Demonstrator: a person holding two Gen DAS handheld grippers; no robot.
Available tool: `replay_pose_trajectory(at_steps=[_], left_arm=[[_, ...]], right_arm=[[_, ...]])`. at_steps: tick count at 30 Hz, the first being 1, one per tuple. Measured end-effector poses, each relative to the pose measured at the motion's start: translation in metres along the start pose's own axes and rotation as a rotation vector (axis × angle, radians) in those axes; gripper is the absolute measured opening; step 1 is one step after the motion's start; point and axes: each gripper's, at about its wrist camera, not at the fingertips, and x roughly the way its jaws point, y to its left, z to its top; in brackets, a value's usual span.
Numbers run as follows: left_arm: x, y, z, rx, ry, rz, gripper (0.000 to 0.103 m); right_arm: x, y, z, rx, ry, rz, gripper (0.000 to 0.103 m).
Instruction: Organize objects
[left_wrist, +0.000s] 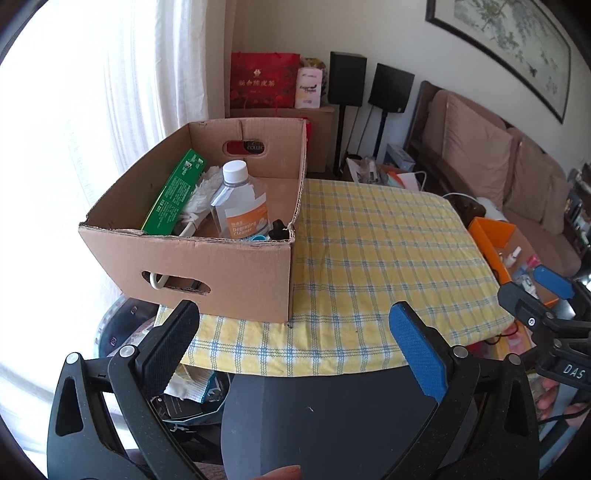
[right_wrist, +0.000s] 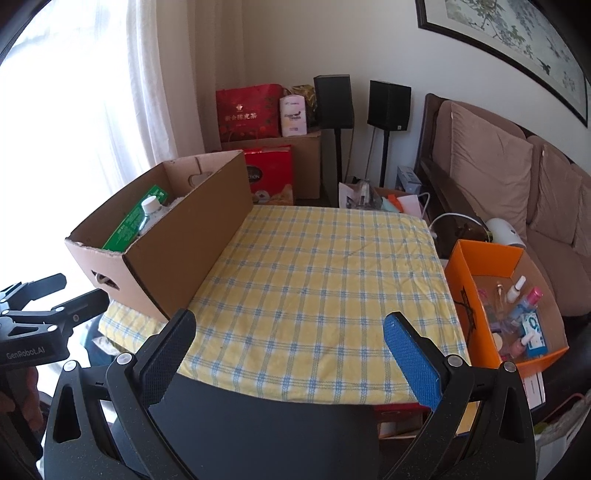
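Gathered already in the open brown cardboard box (left_wrist: 207, 236) at the far left of the yellow checked cloth surface (right_wrist: 325, 280): clear white-capped degreasing-cleaner bottle (left_wrist: 242, 203), flat green carton (left_wrist: 173, 194), white fluffy duster (left_wrist: 201, 195); left hand-held gripper (left_wrist: 295, 325) and right hand-held gripper (right_wrist: 288, 332) both spread, empty, nearer, apparently finished.

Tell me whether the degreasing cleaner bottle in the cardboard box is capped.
Capped: the degreasing cleaner bottle wears its white cap, standing upright inside the cardboard box.
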Motion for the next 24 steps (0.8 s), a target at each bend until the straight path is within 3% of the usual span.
replay_pose_trajectory(at_steps=[24], left_arm=[[-0.016, -0.006, -0.002, 0.026, -0.053, 0.019, 0.103]], right_arm=[[-0.006, 0.003, -0.001, 0.014, -0.015, -0.013, 0.102]])
